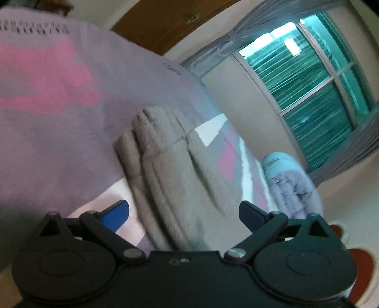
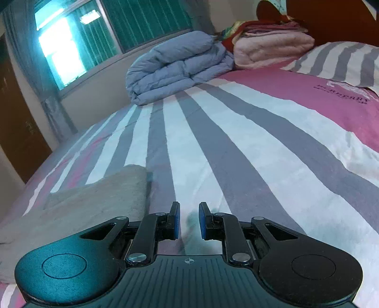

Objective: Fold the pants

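Note:
The beige fleece pants (image 1: 170,165) lie bunched in long folds on the striped bedsheet (image 1: 59,132). My left gripper (image 1: 183,213) is open wide, its blue pads on either side of the near end of the pants, not gripping. In the right wrist view the pants (image 2: 94,196) lie flat at the lower left. My right gripper (image 2: 188,220) hovers just right of their edge over the sheet (image 2: 236,142), jaws parted by a narrow gap with nothing between them.
A folded blue duvet (image 2: 175,68) and a stack of folded pink blankets (image 2: 272,45) sit at the far side of the bed below the window (image 2: 113,30). A striped pillow (image 2: 341,61) lies at the far right. A wooden door (image 1: 165,21) stands behind the bed.

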### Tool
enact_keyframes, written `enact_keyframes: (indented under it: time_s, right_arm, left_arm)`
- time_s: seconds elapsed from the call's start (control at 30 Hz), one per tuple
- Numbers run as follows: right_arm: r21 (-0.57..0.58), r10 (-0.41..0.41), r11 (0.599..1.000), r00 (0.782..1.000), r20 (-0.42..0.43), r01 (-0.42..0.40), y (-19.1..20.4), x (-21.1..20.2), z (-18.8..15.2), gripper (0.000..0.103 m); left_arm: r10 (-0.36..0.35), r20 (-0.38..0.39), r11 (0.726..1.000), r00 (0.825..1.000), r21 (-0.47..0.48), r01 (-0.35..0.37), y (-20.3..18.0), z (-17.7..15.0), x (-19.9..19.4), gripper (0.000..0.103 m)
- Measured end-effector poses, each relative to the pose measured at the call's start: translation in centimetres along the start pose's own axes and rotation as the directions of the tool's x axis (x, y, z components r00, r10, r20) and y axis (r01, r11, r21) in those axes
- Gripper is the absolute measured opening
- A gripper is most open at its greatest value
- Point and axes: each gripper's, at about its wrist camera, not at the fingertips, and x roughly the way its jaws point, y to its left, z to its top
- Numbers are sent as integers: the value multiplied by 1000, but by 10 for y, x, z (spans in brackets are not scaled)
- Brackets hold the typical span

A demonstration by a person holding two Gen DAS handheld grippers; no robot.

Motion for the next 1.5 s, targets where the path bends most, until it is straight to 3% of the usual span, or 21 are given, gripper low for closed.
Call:
enact_keyframes:
  time_s: [0.2, 0.43, 0.67, 0.7, 0.77, 0.83, 1.0, 1.2, 1.3, 1.5]
  right_arm:
    - [-54, -25, 998, 1000, -6, 25, 10, 4, -4, 17]
    - [-83, -36, 996, 999, -27, 34, 12, 16, -9, 17]
    - [-96, -37, 995, 999, -30, 34, 11, 19, -9, 17]
    - [-95, -40, 995, 999, -30, 37, 11, 20, -9, 17]
    - [-93, -39, 995, 999, -30, 36, 10, 21, -8, 17]
    - [-88, -41, 995, 999, -30, 38, 8, 22, -7, 17]
    - [-42, -36, 999, 999, -27, 35, -1, 20, -4, 17]
    - [32, -20, 999, 1000, -8, 21, -14, 12, 3, 17]
    - [78, -11, 997, 1000, 6, 10, -24, 4, 9, 17]
    - [44, 0, 999, 999, 55, -3, -29, -16, 24, 17]
  left_arm:
    - [-68, -34, 996, 997, -62, 66, 19, 14, 22, 93]
    - [-70, -52, 997, 996, 33, 72, 18, 14, 42, 93]
    - [-61, -25, 997, 998, 55, 62, 15, 26, 59, 94]
    - [-53, -18, 996, 998, 67, 54, 14, 25, 58, 79]
    - [15, 16, 999, 1000, 52, -15, 22, 21, 49, 25]
    - [-43, 58, 999, 997, -1, 43, 35, 13, 37, 24]
    - [6, 92, 997, 996, 82, -14, 8, 8, 24, 24]
    - [-78, 155, 986, 985, 156, 54, -39, 6, -4, 24]
    - [-74, 162, 982, 984, 183, 44, -58, 4, -14, 24]
    - [-141, 151, 938, 978, 336, 83, -126, -21, -25, 24]
